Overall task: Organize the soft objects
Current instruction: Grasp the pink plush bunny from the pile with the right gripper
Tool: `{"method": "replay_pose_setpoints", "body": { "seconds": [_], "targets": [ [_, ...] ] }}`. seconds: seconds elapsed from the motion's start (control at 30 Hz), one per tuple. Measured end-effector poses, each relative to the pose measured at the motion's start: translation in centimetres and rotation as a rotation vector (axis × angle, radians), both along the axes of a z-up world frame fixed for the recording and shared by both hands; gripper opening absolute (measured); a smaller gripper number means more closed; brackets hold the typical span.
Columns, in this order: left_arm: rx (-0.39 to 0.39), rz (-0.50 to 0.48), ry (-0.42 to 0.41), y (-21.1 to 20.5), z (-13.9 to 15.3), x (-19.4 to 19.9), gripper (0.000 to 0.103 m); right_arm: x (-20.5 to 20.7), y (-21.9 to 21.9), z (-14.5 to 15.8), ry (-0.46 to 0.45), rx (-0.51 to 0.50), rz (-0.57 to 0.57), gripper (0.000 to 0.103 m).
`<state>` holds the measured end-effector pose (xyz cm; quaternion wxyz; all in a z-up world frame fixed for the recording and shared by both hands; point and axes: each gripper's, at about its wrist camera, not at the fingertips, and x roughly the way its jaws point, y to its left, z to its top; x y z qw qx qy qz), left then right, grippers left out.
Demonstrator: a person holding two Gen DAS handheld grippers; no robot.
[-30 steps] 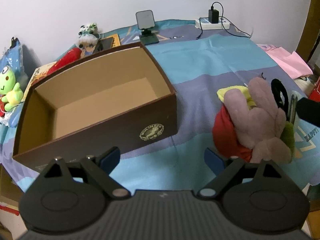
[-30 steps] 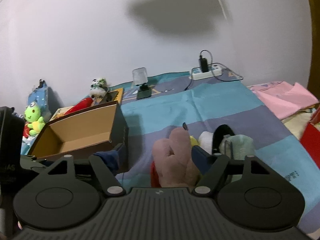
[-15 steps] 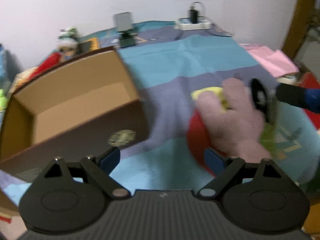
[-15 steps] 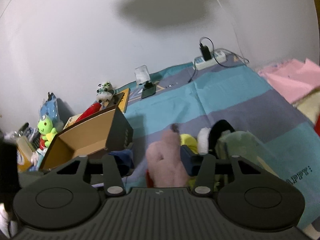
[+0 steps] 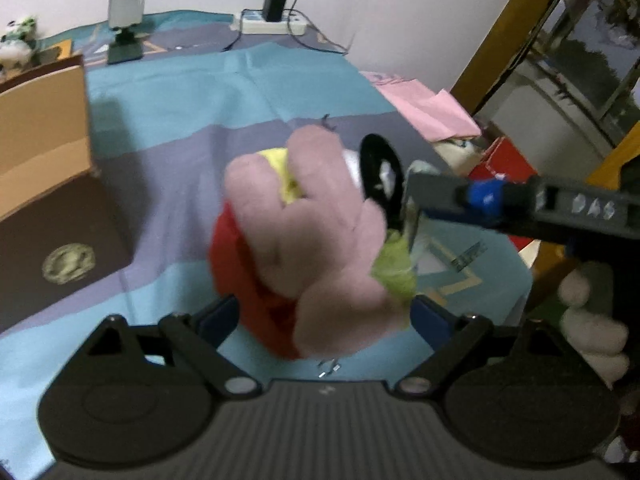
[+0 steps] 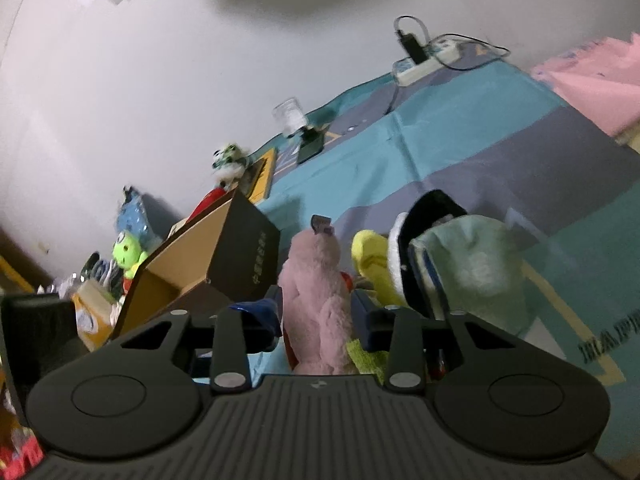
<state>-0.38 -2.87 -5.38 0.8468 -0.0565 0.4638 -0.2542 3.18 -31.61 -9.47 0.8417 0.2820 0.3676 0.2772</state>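
Covering worktop, striped cloth [image 5: 248, 92] is biggest thing before you. Brown box [image 5: 44, 184] sits open at its left. Plush toy pile [image 5: 312, 240] lies on cloth, right of box. Your left tongs [image 5: 326, 318] stand spread wide around its near edge. Your right tongs [image 6: 316, 312] are closing, pink plush [image 6: 316, 300] between them.
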Motion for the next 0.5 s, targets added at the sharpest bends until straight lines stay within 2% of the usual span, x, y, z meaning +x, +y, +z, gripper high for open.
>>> {"method": "replay_pose_setpoints", "body": {
  "seconds": [0.13,0.27,0.33,0.37,0.47,0.5],
  "targets": [
    [-0.001,-0.010,-0.044,-1.4,0.2,0.6,0.091,1.5,0.6,-0.8,-0.032,-0.033,0.047,0.020],
    [0.021,-0.009,-0.039,-2.1,-0.5,1.6,0.089,3.2,1.5,-1.5,-0.062,-0.059,0.085,0.020],
    [0.023,-0.015,-0.034,-2.5,-0.8,1.9,0.076,4.1,1.9,-2.0,-0.053,-0.062,0.107,0.020],
    [0.028,-0.021,-0.034,-2.6,-0.9,2.1,0.061,4.3,2.1,-2.2,-0.050,-0.055,0.119,0.020],
    [0.047,-0.014,-0.019,-2.6,-1.5,2.6,0.056,4.8,2.4,-2.9,-0.020,-0.012,0.163,0.014],
    [0.048,-0.006,-0.017,-2.5,-1.7,2.8,0.055,4.9,2.5,-3.0,-0.023,-0.017,0.167,0.010]
  ]
}}
